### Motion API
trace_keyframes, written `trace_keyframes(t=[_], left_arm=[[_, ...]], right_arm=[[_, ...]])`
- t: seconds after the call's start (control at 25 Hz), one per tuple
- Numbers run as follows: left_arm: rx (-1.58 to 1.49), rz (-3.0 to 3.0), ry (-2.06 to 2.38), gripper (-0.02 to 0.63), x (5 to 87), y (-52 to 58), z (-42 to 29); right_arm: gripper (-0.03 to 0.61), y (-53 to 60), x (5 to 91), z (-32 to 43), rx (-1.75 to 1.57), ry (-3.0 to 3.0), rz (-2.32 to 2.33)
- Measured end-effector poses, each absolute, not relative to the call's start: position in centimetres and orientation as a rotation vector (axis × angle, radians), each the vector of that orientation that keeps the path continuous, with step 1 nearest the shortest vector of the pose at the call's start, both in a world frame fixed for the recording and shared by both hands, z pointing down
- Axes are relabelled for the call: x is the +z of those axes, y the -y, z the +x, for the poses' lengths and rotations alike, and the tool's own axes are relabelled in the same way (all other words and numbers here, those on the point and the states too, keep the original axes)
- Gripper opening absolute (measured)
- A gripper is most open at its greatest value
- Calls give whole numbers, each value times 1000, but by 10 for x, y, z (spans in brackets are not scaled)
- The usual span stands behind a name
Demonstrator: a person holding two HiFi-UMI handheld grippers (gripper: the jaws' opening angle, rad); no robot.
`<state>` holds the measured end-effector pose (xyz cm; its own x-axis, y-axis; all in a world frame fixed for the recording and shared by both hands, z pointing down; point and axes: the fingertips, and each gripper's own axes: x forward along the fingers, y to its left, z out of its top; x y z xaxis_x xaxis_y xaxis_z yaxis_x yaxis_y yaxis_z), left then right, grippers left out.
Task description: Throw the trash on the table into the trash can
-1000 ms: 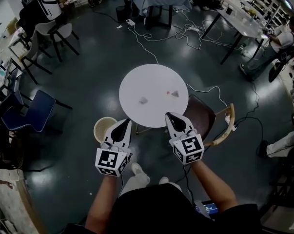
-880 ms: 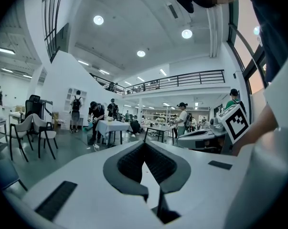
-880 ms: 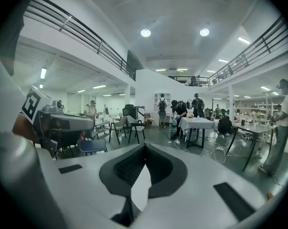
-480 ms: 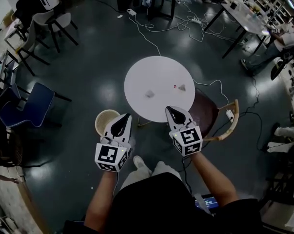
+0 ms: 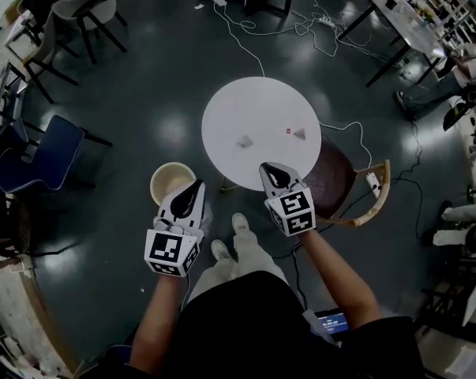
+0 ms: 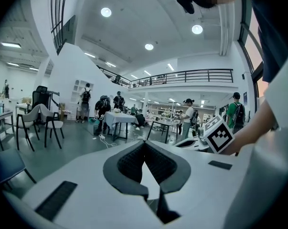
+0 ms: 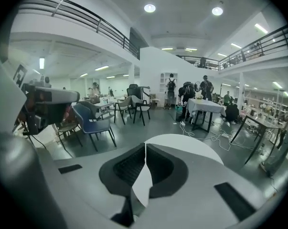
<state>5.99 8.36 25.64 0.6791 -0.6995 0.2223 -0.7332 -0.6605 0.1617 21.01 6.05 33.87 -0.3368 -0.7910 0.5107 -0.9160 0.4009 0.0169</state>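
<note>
A round white table (image 5: 261,101) stands ahead of me in the head view. On it lie a crumpled grey scrap (image 5: 244,141), a small red bit (image 5: 288,131) and a whitish crumpled scrap (image 5: 301,133). A cream round trash can (image 5: 171,181) stands on the floor at the table's near left. My left gripper (image 5: 193,189) hangs shut and empty just right of the can. My right gripper (image 5: 272,170) is shut and empty over the table's near edge; the table top (image 7: 182,144) shows beyond its jaws in the right gripper view.
A brown chair (image 5: 332,184) with a wooden armrest stands at the table's right. White cables (image 5: 257,30) trail over the dark floor behind. A blue chair (image 5: 32,156) and other chairs stand at left. Long tables and people are at the far right.
I have stepped closer to the table. Both grippers have sunk and moved forward, the right one now reaching the table's near edge. The jaws have stayed shut.
</note>
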Motion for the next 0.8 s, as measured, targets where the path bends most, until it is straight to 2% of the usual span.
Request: trace_keyframes(t=[0.52, 0.6, 0.8], left_arm=[[305, 2521, 1244, 8, 302, -39, 78], [328, 2497, 1252, 8, 311, -34, 80], [366, 2440, 1286, 8, 330, -25, 90]], right_arm=[[24, 26, 444, 238, 514, 2129, 1281], [101, 39, 465, 236, 547, 2121, 1243], [155, 69, 509, 247, 570, 2075, 1193]])
